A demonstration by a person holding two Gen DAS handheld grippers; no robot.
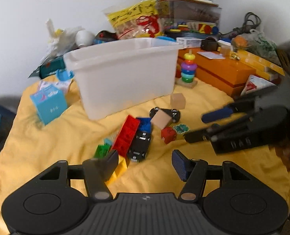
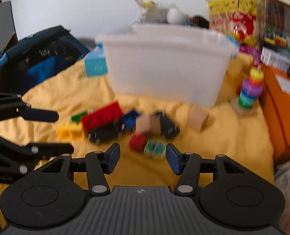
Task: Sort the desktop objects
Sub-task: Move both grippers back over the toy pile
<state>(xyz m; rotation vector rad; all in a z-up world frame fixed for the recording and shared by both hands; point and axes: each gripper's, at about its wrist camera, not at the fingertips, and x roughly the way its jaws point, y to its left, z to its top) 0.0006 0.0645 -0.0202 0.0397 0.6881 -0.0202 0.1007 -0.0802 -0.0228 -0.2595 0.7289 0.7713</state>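
A pile of toys lies on the yellow cloth (image 1: 56,146) in front of a white plastic bin (image 1: 125,74): a long red brick (image 1: 126,135), a blue brick (image 1: 145,124), a black toy car (image 1: 140,146), green (image 1: 101,150) and yellow (image 1: 119,168) bricks, a small red brick (image 1: 168,135), a teal piece (image 1: 181,128) and two wooden blocks (image 1: 160,118). My left gripper (image 1: 145,162) stands open just short of the black car. My right gripper (image 2: 143,156) is open too, with the teal piece (image 2: 154,148) just ahead of its fingertips. Neither holds anything.
A ring stacker (image 1: 188,69) and an orange box (image 1: 223,68) stand right of the bin. A light blue carton (image 1: 49,103) sits to its left. Books, a snack bag (image 1: 137,21) and clutter line the wall. A dark blue bag (image 2: 37,58) is off the cloth's left edge.
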